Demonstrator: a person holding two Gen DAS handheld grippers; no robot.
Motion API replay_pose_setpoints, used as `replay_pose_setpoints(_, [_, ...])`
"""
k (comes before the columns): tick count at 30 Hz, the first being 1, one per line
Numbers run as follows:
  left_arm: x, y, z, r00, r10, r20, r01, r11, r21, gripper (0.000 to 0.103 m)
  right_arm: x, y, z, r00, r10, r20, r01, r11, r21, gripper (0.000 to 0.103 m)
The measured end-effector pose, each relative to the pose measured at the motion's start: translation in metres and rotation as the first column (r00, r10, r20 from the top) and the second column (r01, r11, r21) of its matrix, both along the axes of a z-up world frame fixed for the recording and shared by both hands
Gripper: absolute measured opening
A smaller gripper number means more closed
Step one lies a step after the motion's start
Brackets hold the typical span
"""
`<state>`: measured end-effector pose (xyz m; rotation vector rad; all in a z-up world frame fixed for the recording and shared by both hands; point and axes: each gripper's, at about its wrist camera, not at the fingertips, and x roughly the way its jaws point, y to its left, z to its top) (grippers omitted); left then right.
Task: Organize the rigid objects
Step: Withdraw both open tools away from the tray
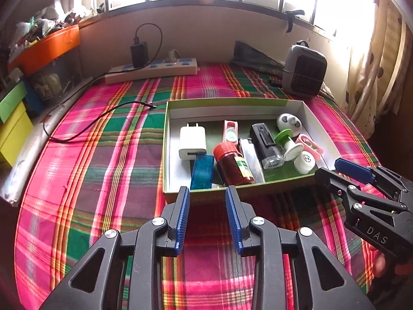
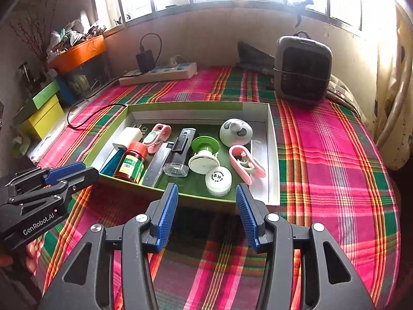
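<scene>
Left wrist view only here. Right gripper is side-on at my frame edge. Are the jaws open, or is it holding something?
Observer: The right gripper is open, with nothing between its pads.
Operator: The pink clip is half hidden behind the green spool. Is it free?
Observer: The pink clip lies flat by the right wall of the box, with a gap between it and the green spool.
Operator: And the white cap?
Observer: The white cap shows a printed top face, with its ribbed side towards the near wall.
</scene>
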<state>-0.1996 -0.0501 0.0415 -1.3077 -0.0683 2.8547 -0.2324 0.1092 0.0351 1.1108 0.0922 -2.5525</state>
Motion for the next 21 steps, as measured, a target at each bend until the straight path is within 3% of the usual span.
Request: replay_pose_setpoints(21, [0.036, 0.011, -0.034, 0.997, 0.052, 0.057, -0.05, 0.998, -0.04, 0.031, 0.036, 0.001, -0.028, 0.996, -0.057, 0.069, 0.052, 0.996, 0.076, 0.048])
